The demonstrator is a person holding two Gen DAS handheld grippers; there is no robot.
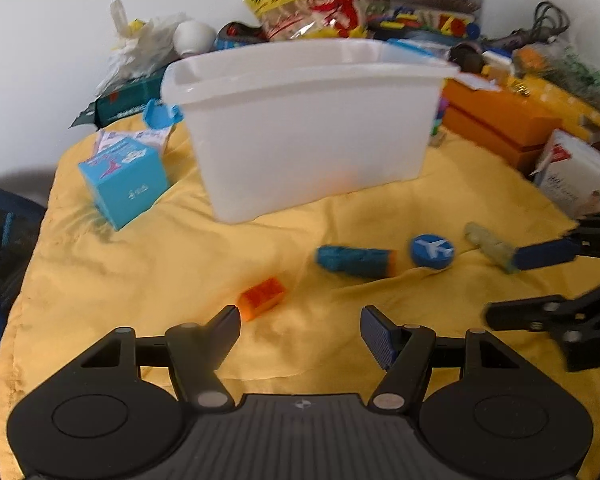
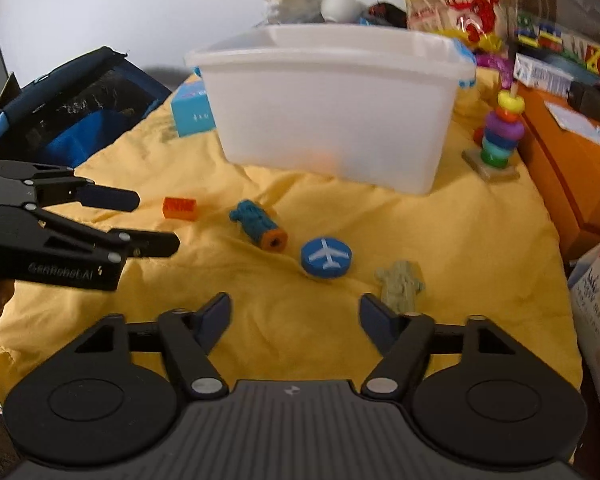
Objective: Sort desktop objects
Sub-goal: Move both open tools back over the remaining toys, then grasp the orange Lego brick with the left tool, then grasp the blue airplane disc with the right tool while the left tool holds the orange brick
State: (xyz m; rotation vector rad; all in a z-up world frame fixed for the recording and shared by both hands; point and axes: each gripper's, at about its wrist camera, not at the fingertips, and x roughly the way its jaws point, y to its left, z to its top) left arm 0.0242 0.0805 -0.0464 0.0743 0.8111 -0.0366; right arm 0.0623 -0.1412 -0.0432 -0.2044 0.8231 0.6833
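Left gripper (image 1: 300,322): fingers spread, empty | brick (image 1: 261,297): in front of tub (image 1: 304,120), by left fingertip | right gripper (image 2: 295,314): fingers spread, empty | advice: centre brick, then close.

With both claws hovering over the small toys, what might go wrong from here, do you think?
The left claw and right claw work close together, so they might collide. The orange brick lies on the wrinkled yellow cloth, which a closing claw might snag. The blue cylinder toy might roll away if nudged.
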